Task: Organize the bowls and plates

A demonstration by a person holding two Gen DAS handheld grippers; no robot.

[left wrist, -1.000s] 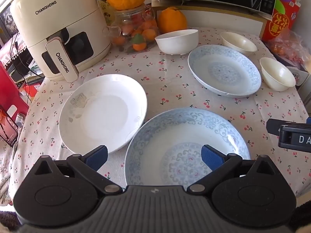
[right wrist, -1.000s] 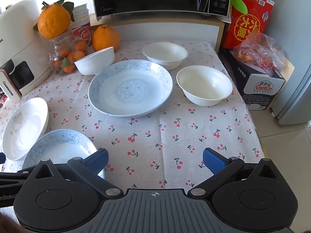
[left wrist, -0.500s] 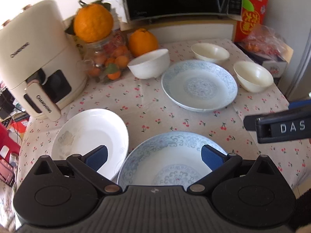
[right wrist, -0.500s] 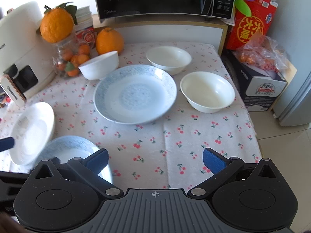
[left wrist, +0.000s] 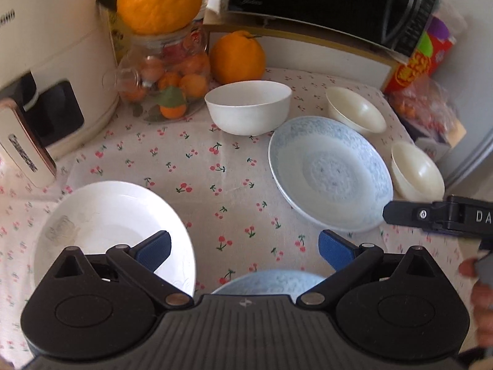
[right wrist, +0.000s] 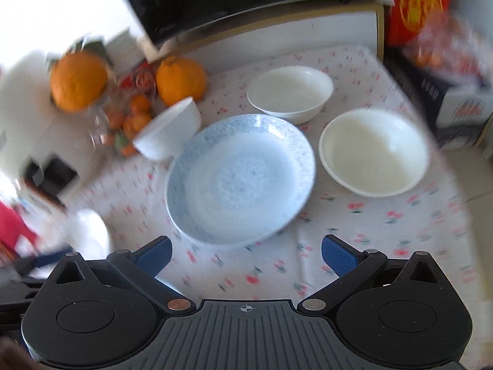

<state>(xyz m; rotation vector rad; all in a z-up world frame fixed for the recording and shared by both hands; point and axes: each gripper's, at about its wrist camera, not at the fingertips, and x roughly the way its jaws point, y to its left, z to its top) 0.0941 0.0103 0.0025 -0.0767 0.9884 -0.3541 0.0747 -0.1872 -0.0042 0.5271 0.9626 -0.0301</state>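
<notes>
We see both the left gripper [left wrist: 243,245] and right gripper [right wrist: 245,248] spread wide, empty, near the far blue plate [right wrist: 240,178]; only the left view shows a second blue plate [left wrist: 265,282] beside a white plate [left wrist: 101,225].

Left gripper [left wrist: 243,248] hangs over the cherry-print tablecloth [left wrist: 197,166] with its blue pads spread wide and nothing between them. The white plate [left wrist: 101,228] sits under its left finger, a blue-patterned plate [left wrist: 268,282] peeks out just below, and a second blue-patterned plate [left wrist: 332,172] lies farther right. The right gripper [left wrist: 437,215] pokes in from the right edge beside that far plate, jaws hidden, with three white bowls [left wrist: 248,108] [left wrist: 354,109] [left wrist: 417,171] behind.
</notes>
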